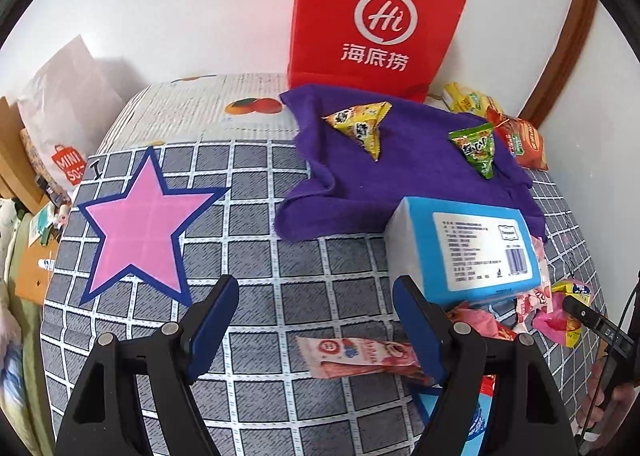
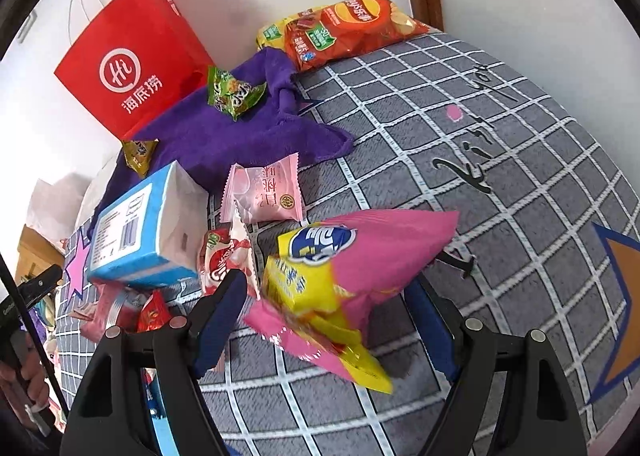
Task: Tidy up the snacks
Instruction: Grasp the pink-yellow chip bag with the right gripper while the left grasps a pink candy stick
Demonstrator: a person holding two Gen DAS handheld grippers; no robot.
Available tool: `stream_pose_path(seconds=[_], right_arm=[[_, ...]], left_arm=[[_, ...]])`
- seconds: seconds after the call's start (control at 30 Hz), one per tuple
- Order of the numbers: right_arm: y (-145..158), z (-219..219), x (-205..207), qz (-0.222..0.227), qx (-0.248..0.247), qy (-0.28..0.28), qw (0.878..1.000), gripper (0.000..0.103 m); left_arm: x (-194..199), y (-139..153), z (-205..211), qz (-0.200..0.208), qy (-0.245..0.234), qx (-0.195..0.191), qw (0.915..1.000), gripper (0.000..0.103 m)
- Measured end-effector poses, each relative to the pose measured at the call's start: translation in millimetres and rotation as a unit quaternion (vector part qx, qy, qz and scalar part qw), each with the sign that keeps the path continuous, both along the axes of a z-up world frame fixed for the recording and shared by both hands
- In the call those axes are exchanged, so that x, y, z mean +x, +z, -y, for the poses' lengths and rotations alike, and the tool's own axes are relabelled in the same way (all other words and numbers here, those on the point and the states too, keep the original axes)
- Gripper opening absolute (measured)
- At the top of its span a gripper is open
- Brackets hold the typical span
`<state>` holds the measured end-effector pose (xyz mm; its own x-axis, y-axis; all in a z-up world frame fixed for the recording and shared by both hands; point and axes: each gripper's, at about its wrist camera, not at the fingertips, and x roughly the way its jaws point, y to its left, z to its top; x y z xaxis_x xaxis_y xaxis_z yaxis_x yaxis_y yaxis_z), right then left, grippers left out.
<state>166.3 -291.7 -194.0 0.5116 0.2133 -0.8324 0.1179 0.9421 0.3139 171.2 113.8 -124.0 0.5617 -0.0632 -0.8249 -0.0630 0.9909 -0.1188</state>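
My left gripper (image 1: 316, 284) stands open over the checked cloth (image 1: 248, 256). A flat pink snack packet (image 1: 360, 356) lies on the cloth between its fingers, untouched. My right gripper (image 2: 326, 282) is open around a puffy pink-and-yellow snack bag (image 2: 352, 280); a small gap shows at the left finger (image 2: 224, 308). On the purple towel (image 1: 400, 184) lie a yellow triangular snack (image 1: 360, 128) and a green one (image 1: 476, 148). More pink and red packets (image 2: 264, 192) are piled beside the blue tissue pack (image 1: 472, 248).
A red paper bag (image 1: 372, 16) stands against the wall behind the towel. Orange and yellow chip bags (image 2: 352, 28) lie in the far corner. A pink star (image 1: 144, 220) marks the cloth's left part. A hand (image 1: 612, 396) shows at the right edge.
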Motion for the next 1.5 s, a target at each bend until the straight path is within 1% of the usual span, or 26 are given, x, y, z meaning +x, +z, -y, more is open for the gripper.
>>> stream_pose_path(seconds=[0.03, 0.1, 0.27, 0.57, 0.7, 1.07, 1.1, 1.17, 1.3, 1.37, 1.4, 1.5], right_arm=[[-1.4, -1.0, 1.6, -0.001, -0.002, -0.001, 1.000, 0.071], [-2.5, -1.3, 2.8, 0.002, -0.002, 0.001, 1.000, 0.066], [0.3, -0.4, -1.3, 0.012, -0.002, 0.000, 1.000, 0.061], [17.9, 1.7, -21.1, 0.036, -0.017, 0.006, 0.999, 0.061], [23.8, 0.7, -29.0, 0.044, -0.027, 0.011, 0.999, 0.061], [15.0, -7.9, -29.5, 0.032, -0.036, 0.027, 0.998, 0.061], [14.1, -8.3, -28.6, 0.030, -0.036, 0.028, 0.998, 0.061], [12.9, -9.0, -26.8, 0.029, -0.036, 0.029, 0.999, 0.061], [11.6, -11.1, -24.2, 0.026, -0.037, 0.032, 0.998, 0.061], [11.9, -12.2, -23.4, 0.026, -0.037, 0.033, 0.998, 0.061], [12.5, -12.9, -23.1, 0.027, -0.038, 0.033, 0.998, 0.061], [14.7, -13.6, -22.4, 0.028, -0.039, 0.034, 0.998, 0.061]], left_arm=[[-1.3, -0.5, -1.4, 0.000, 0.001, -0.001, 1.0000, 0.078], [-4.7, -1.2, -3.4, -0.001, 0.003, -0.002, 1.0000, 0.078], [-15.3, -4.4, -3.3, -0.004, 0.002, -0.008, 1.0000, 0.078], [-31.1, -20.9, 3.2, -0.013, -0.003, -0.044, 0.9989, 0.077], [-32.1, -30.8, 11.6, -0.020, -0.010, -0.047, 0.9987, 0.076], [-19.5, -49.0, 32.8, -0.030, -0.029, -0.068, 0.9968, 0.076], [-18.5, -50.6, 34.5, -0.030, -0.030, -0.069, 0.9967, 0.075], [-16.0, -53.7, 36.6, -0.032, -0.032, -0.070, 0.9965, 0.069], [-12.5, -58.3, 35.8, -0.034, -0.032, -0.079, 0.9958, 0.053], [-12.2, -57.7, 34.3, -0.031, -0.034, -0.088, 0.9951, 0.044], [-12.1, -56.6, 33.8, -0.030, -0.036, -0.092, 0.9947, 0.036], [-13.3, -50.3, 32.2, -0.021, -0.042, -0.092, 0.9946, 0.030]])
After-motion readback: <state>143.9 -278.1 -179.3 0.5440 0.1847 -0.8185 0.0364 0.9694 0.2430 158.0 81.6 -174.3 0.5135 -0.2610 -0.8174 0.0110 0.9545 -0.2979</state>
